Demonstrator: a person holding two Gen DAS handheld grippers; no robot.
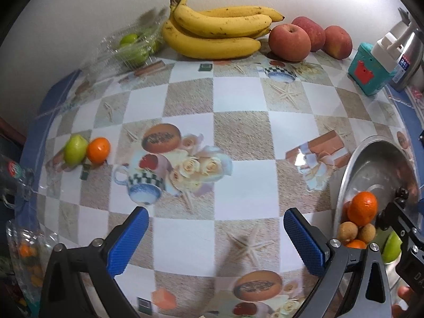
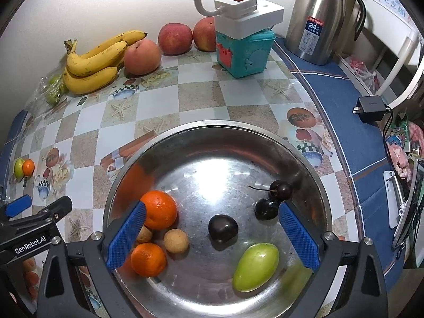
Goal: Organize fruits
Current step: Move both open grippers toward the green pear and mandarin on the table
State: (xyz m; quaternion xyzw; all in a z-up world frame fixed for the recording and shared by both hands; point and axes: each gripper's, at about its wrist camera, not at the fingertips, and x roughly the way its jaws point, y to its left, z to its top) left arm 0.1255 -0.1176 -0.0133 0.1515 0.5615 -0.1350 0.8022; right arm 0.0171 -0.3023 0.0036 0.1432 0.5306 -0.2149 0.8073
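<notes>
A steel bowl holds two oranges, two small tan fruits, a green fruit, a dark plum and dark cherries. My right gripper is open and empty, just above the bowl. My left gripper is open and empty above the tablecloth, left of the bowl. A loose green fruit and an orange lie together at the table's left side. Bananas and apples lie by the back wall.
A clear plastic box of green fruits sits left of the bananas. A teal box with a white power strip on it and a steel thermos stand at the back right. A black charger lies on the blue cloth.
</notes>
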